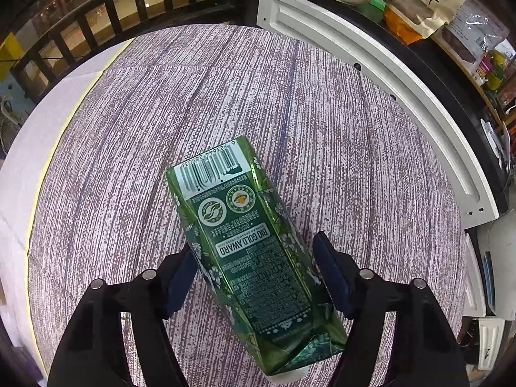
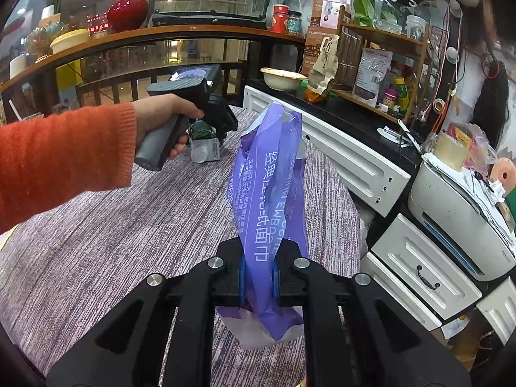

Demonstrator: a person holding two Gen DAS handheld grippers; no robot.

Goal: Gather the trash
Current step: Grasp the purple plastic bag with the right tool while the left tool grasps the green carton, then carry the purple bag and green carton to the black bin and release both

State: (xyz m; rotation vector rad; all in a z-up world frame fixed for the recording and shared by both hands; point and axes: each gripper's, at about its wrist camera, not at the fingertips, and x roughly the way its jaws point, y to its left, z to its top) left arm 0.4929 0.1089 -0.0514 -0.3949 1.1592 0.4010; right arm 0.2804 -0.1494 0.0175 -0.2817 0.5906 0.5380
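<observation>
A: Start nearest the left gripper (image 1: 254,258). What lies between its fingers (image 1: 332,274)?

B: A green foil-printed drink carton (image 1: 251,251), lying lengthwise on the purple-and-white striped cloth surface (image 1: 354,148), its barcode end pointing away. The fingers stand wide, one at each long side. The left one looks to be just at the carton wall, the right one a little apart, so nothing is clamped yet.

A: And the right gripper (image 2: 258,277)?

B: Its fingers are pressed together on a crumpled purple plastic tissue wrapper (image 2: 267,193), which stands up ahead of them and sags below.

A: How would you close well on the carton?

B: I'd square the fingers to its flat sides, take it near the middle, and squeeze gently; thin card probably buckles, and a skewed grip could twist it out.

A: Room beyond?

B: Ahead of the left fingers the cloth is bare to its far edge. To their right runs a white panelled cabinet front (image 1: 387,74), close to the surface edge; I'd lift straight up and keep left of it.
</observation>
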